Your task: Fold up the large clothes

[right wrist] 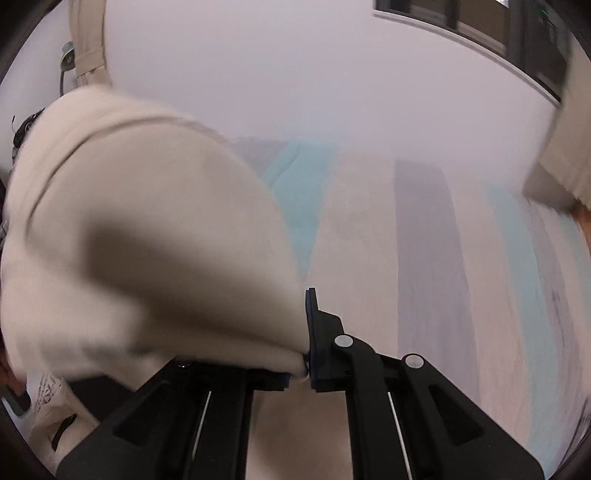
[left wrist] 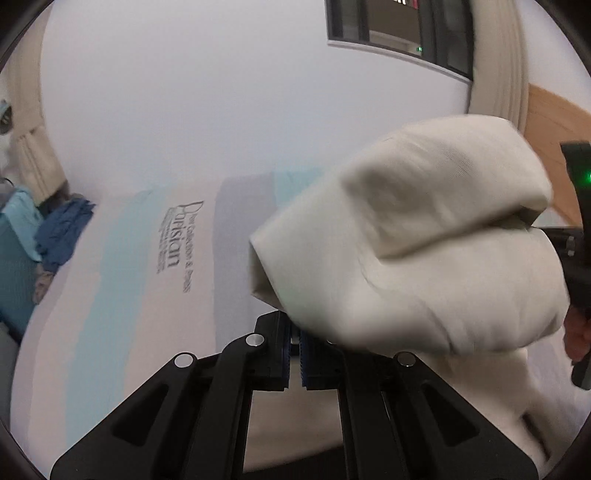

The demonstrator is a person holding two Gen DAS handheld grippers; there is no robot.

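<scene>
A large cream garment point(left wrist: 424, 240) hangs bunched in the air above a striped bed sheet point(left wrist: 122, 280). My left gripper point(left wrist: 293, 354) is shut on the garment's lower edge, its blue pads almost touching. In the right wrist view the same cream garment point(right wrist: 147, 240) fills the left half, blurred by motion. My right gripper point(right wrist: 304, 354) is shut on a fold of it; cloth covers the left finger. The other gripper's black body point(left wrist: 580, 236) shows at the right edge of the left wrist view.
The bed sheet point(right wrist: 424, 258) has pale blue, grey and white stripes with printed lettering point(left wrist: 177, 240). A blue cloth pile point(left wrist: 62, 232) lies at the bed's left edge. A white wall, beige curtains point(left wrist: 498, 55) and a dark window point(left wrist: 399, 26) stand behind.
</scene>
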